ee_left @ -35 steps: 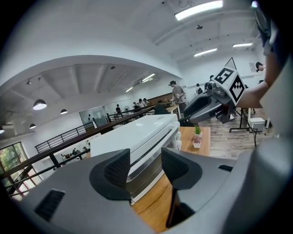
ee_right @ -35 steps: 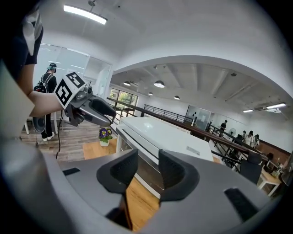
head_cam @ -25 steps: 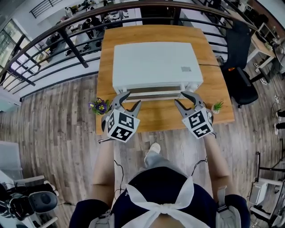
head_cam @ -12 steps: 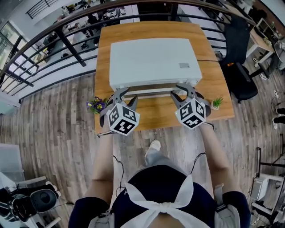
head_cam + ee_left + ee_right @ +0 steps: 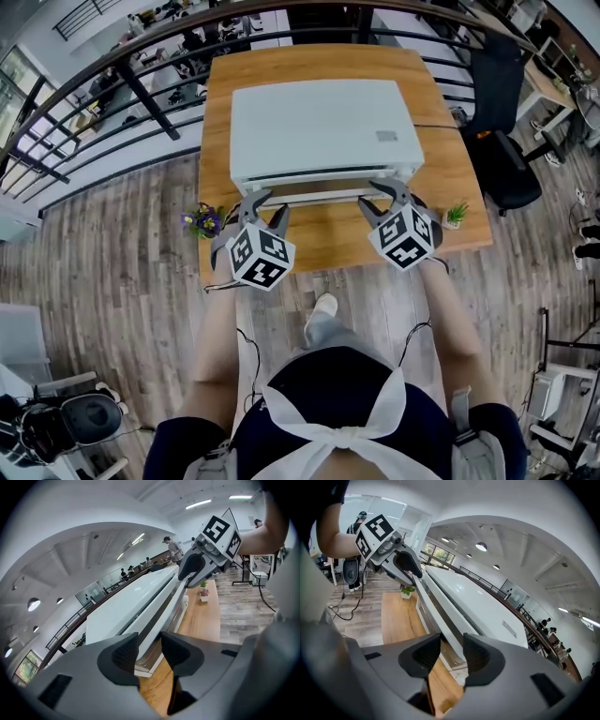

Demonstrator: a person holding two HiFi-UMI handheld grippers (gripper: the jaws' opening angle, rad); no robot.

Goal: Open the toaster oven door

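The left gripper [image 5: 149, 644] has its two jaws set either side of the left end of the white handle [image 5: 159, 617] of the toaster oven [image 5: 126, 604]. The jaws have just been closing. In the left gripper view the bar fills the space between the dark ribbed pads [image 5: 125, 652], with no gap visible on either side. The right gripper [image 5: 451, 641] does the same at the handle's other end, where its pads flank the bar closely and appear to press on it. Both grippers point forward and down at the oven's front. Each shows in the other's view, far along the bar, with its marker cube on top.

The toaster oven is a wide white box on a wooden table [image 5: 328, 246], with its front facing the person. The handle runs along the top of the front for nearly the whole width and stands a little off the door [image 5: 174, 617]. The door is upright and closed against the body. In the head view the two grippers sit at the oven's front corners, well apart, with bare wood between them.

A small pot of purple and yellow flowers [image 5: 207, 223] stands at the table's near left corner, just beside the left gripper. A small green plant [image 5: 457, 217] stands at the near right corner, beside the right gripper. A dark railing [image 5: 141, 89] curves beyond the table.
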